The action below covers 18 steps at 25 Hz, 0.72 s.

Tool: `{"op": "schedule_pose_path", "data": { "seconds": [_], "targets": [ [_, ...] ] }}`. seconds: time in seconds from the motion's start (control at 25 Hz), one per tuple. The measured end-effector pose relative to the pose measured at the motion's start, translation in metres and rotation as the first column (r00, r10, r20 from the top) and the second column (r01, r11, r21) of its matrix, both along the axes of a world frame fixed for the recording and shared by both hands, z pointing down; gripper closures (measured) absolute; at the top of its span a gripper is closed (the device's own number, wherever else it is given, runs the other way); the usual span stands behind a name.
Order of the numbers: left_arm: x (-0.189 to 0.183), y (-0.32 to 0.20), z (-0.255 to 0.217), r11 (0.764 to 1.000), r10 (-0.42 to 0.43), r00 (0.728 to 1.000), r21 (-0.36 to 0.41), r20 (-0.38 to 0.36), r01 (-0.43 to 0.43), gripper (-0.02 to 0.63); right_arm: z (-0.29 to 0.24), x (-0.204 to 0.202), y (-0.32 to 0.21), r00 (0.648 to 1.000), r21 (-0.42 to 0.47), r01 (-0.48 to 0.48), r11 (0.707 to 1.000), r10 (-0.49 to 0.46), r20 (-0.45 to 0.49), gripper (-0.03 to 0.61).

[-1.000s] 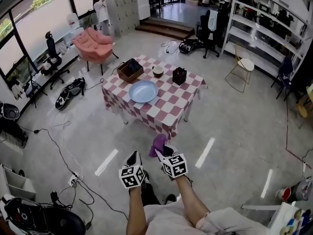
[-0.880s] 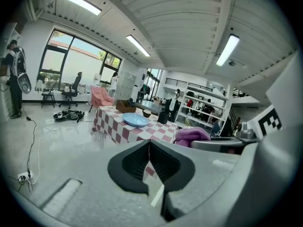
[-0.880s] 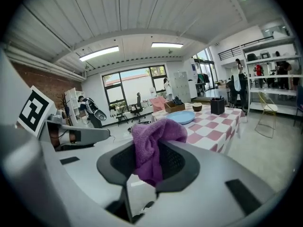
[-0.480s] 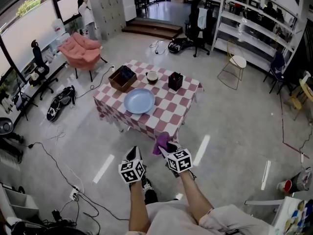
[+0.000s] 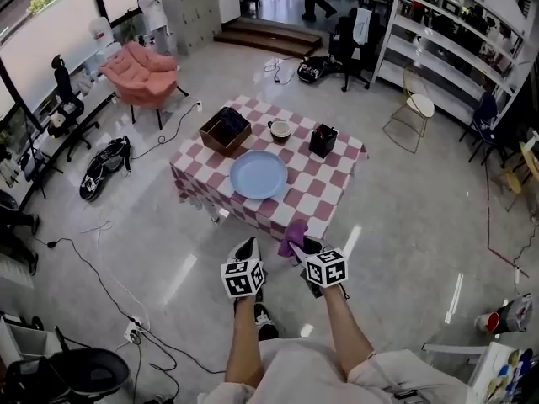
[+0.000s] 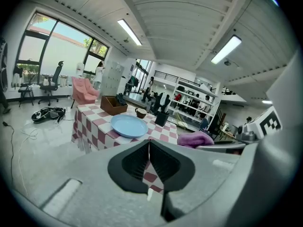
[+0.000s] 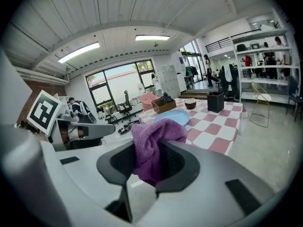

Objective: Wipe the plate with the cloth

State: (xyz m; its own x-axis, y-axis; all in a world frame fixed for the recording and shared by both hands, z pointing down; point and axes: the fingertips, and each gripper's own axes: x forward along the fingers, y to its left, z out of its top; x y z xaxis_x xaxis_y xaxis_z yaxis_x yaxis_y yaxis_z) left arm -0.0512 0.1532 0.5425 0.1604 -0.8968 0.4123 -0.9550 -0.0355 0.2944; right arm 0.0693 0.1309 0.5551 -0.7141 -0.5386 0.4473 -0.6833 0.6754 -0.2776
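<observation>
A: Head view first. Where is everything?
B: The plate [image 5: 259,174] lies on the checked table [image 5: 324,194], well ahead of both grippers, which hang over the floor. The right gripper [image 5: 300,247] carries the purple cloth [image 5: 293,234]. The left gripper [image 5: 246,247] is just beside it.
A: Left gripper view?
B: Its jaws are pressed together with nothing between them. The plate is ahead, untouched.
A: Right gripper view?
B: Jaws clamped on a bunched fold of cloth, the rest flopping loose above and below the pads.
A: What could go wrong?
B: Two things, I'd judge. The bite is on one fold, so hard rubbing could drag the cloth out. And with nothing steadying the plate, a firm push may slide it into the box [image 5: 224,130] or cup [image 5: 280,130], or towards the table's edge.
</observation>
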Motion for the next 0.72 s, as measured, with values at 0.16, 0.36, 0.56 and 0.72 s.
{"op": "schedule_pose_path", "data": {
  "seconds": [0.16, 0.36, 0.56, 0.72],
  "targets": [
    [-0.023, -0.020, 0.001, 1.000, 0.025, 1.000, 0.000, -0.018, -0.025, 0.603, 0.001, -0.015, -0.019, 1.000, -0.004, -0.026, 1.000, 0.025, -0.015, 0.457],
    [-0.051, -0.032, 0.010, 0.998, 0.050, 0.998, -0.026, -0.032, -0.051, 0.603, 0.006, -0.033, -0.035, 0.997, -0.012, -0.074, 0.997, 0.074, -0.024, 0.457],
    [-0.072, -0.039, 0.019, 0.998, 0.050, 0.997, -0.034, -0.055, -0.052, 0.603, 0.013, -0.051, -0.041, 0.995, -0.010, -0.090, 0.996, 0.089, -0.041, 0.456],
    [-0.082, -0.049, 0.026, 0.998, 0.038, 0.996, -0.038, -0.077, -0.041, 0.603, 0.023, -0.053, -0.044, 0.994, -0.014, -0.089, 0.996, 0.088, -0.070, 0.456]
  ]
}}
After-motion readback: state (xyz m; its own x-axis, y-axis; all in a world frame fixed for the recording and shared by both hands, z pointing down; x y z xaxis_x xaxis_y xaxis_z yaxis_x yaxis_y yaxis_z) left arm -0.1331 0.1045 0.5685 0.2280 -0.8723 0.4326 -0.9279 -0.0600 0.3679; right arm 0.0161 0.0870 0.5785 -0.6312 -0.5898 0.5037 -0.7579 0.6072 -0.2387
